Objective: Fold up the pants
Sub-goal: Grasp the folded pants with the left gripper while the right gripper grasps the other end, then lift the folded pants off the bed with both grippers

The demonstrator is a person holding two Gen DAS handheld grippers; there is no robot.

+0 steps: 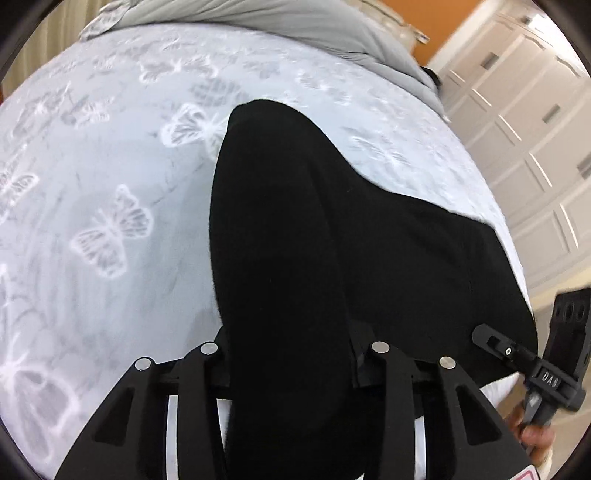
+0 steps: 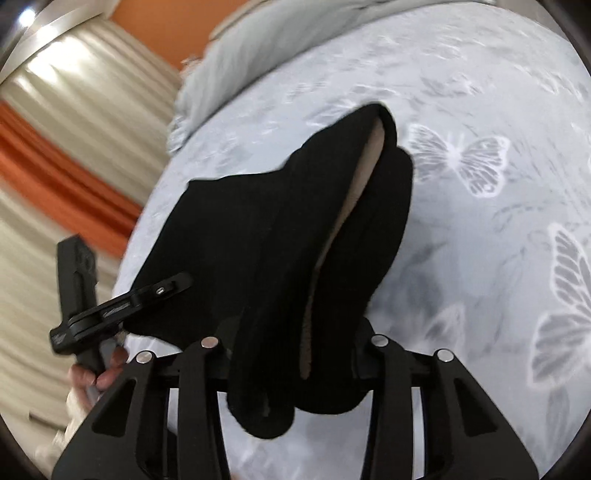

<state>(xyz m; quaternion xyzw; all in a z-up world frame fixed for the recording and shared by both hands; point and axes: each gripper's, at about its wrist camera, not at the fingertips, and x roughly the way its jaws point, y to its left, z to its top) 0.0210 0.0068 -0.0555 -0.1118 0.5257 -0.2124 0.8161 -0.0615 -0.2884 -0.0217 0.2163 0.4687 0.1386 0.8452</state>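
Both ends grabbed: left gripper (image 1: 291, 354) pinching a thick bunch of the pants (image 1: 314, 221), right gripper (image 2: 295, 350) pinching another bunch, pale lining showing. Pants lie on the bed (image 1: 110, 184), near edge lifted into both grippers. Looks early: cloth still rumpled, no flat fold visible, halving and smoothing left. Long axis runs from the grippers toward the far side; which end is the waist I can't tell

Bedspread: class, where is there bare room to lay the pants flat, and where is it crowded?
Free: butterfly bedspread between black pants and grey blanket. Crowded: the near edge, where left gripper and right gripper meet.
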